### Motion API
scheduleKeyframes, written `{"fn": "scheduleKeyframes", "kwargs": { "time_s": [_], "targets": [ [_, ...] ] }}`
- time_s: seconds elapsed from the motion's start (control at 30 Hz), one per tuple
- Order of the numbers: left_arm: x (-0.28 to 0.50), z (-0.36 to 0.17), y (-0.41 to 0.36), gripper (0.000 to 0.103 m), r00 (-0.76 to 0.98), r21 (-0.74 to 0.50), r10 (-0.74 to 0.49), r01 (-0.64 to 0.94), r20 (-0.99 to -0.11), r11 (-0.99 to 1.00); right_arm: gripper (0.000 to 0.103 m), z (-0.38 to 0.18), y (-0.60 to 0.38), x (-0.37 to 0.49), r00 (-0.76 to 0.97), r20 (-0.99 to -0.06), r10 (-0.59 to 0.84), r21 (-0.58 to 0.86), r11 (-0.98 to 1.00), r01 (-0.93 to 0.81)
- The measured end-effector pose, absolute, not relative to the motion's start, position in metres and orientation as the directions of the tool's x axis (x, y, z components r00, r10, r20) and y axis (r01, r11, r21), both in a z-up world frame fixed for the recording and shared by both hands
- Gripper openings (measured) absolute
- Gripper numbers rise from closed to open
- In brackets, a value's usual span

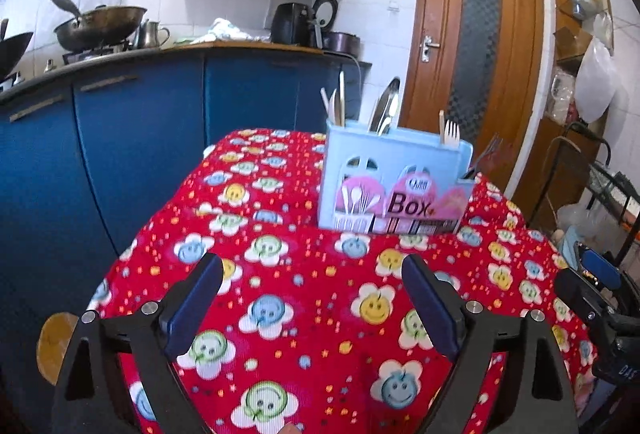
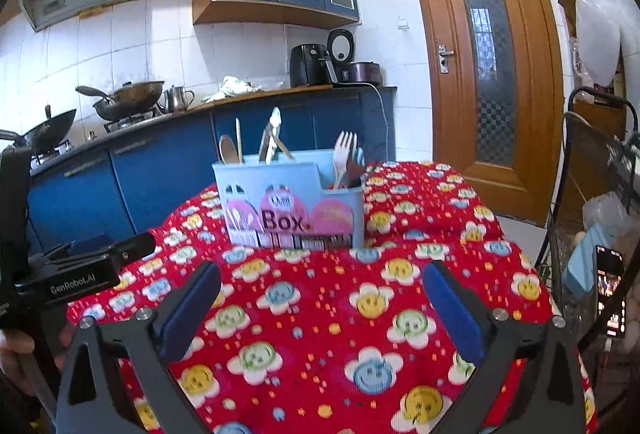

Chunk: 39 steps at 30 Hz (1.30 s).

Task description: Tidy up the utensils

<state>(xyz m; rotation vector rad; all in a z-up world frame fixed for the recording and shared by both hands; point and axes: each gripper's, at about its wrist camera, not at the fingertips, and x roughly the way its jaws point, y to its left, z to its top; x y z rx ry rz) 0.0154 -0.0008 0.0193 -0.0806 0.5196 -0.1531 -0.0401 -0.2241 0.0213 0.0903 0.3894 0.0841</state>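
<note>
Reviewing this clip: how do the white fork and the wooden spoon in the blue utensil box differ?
The white fork stands in the lower right-hand compartment of the utensil box; the wooden spoon stands in the taller left-hand one. The fork is pale white with tines up; the spoon is brown with a rounded bowl up. Both stand roughly upright, handles down inside the box.

L+R wrist cams | face fwd, low over table | share utensil box (image 1: 394,182)

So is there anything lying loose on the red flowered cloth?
No, the red flowered cloth is bare; utensils stand in the light blue plastic box.
</note>
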Motion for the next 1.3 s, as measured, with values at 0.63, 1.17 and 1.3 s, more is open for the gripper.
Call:
{"fn": "scheduleKeyframes", "kwargs": {
  "time_s": [0.63, 1.17, 1.3],
  "targets": [
    [0.000, -0.001, -0.012, 0.092, 0.894, -0.052, -0.124, 0.113, -0.430, 0.992, 0.103, -0.001, -0.226, -0.055, 0.943, -0.333, -0.025, 0.073, 0.996, 0.053],
    [0.001, -0.003, -0.011, 0.092, 0.891, -0.055, -0.123, 0.110, -0.437, 0.992, 0.103, -0.004, -0.222, -0.055, 0.942, -0.334, -0.026, 0.056, 0.997, 0.048],
    [0.001, -0.003, -0.011, 0.092, 0.891, -0.056, -0.123, 0.109, -0.438, 0.992, 0.103, -0.004, -0.222, -0.055, 0.943, -0.333, -0.026, 0.058, 0.997, 0.048]
  ]
}}
